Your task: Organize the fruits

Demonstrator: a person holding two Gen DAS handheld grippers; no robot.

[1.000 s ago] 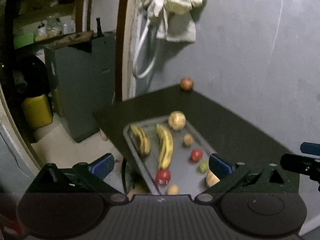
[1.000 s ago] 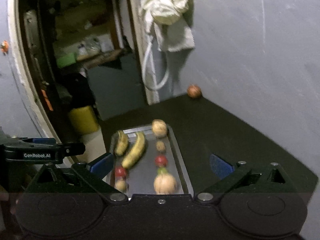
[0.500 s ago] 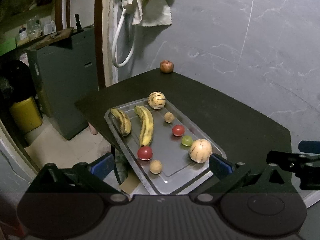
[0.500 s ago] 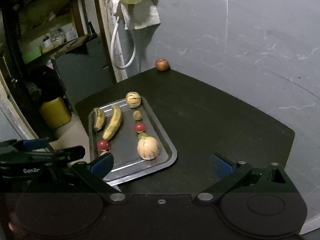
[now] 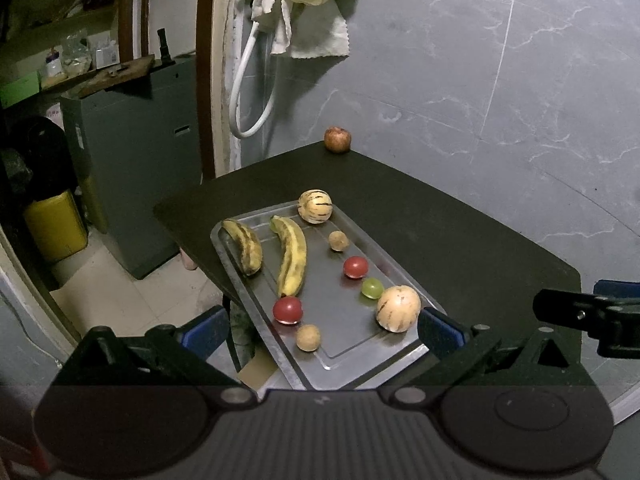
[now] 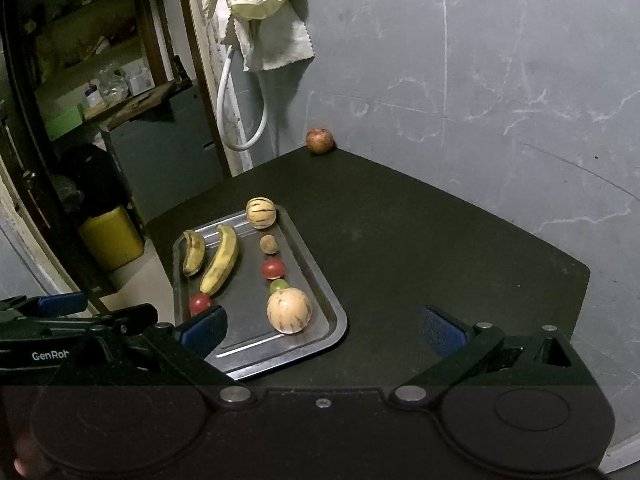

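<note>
Two brown-spotted yellow bananas [image 5: 291,256], red tomatoes [image 5: 355,267] and pale, dark-striped melons [image 5: 315,211] are sitting on a silver tray [image 5: 360,364], itself sitting on a black table [image 6: 420,240].

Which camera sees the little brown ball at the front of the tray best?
The left wrist view. There the small brown fruit shows whole on the metal tray, just in front of a red tomato. In the right wrist view it is hidden behind the right gripper's blue finger pad.

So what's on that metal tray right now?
On the tray: two bananas, two striped melons, two tomatoes, a green fruit and two small brown fruits. In the right view, a finger hides one brown fruit.
</note>
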